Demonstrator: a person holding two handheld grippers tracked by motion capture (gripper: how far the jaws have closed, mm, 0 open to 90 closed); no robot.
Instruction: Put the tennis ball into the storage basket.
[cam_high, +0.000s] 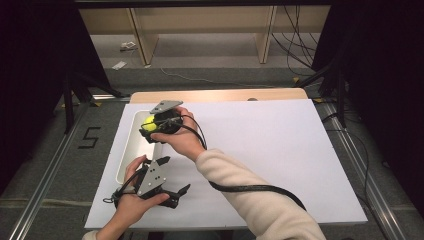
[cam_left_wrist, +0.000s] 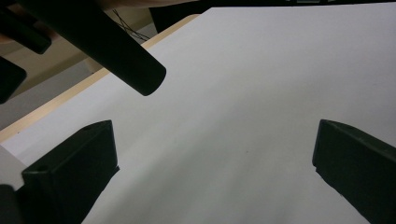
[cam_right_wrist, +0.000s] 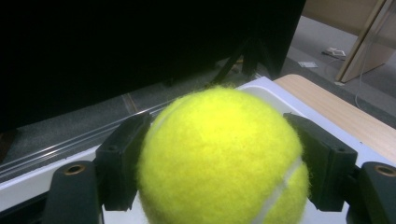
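Note:
A yellow tennis ball (cam_right_wrist: 219, 158) sits between the jaws of my right gripper (cam_right_wrist: 219, 163), which is shut on it. In the high view that gripper (cam_high: 151, 128) holds the ball (cam_high: 149, 122) just above the far end of the long white tray (cam_high: 129, 150) at the table's left. My left gripper (cam_high: 172, 185) rests near the front edge, beside the tray's near end. Its jaws stand wide apart in the left gripper view (cam_left_wrist: 215, 172), with only bare white sheet between them.
A white sheet (cam_high: 280, 150) covers most of the wooden table (cam_high: 220, 95). The right gripper's black cable (cam_high: 250, 188) trails across the sheet from the cream sleeve (cam_high: 250, 192). A dark cylinder (cam_left_wrist: 107, 42) of the other gripper crosses the upper left of the left gripper view.

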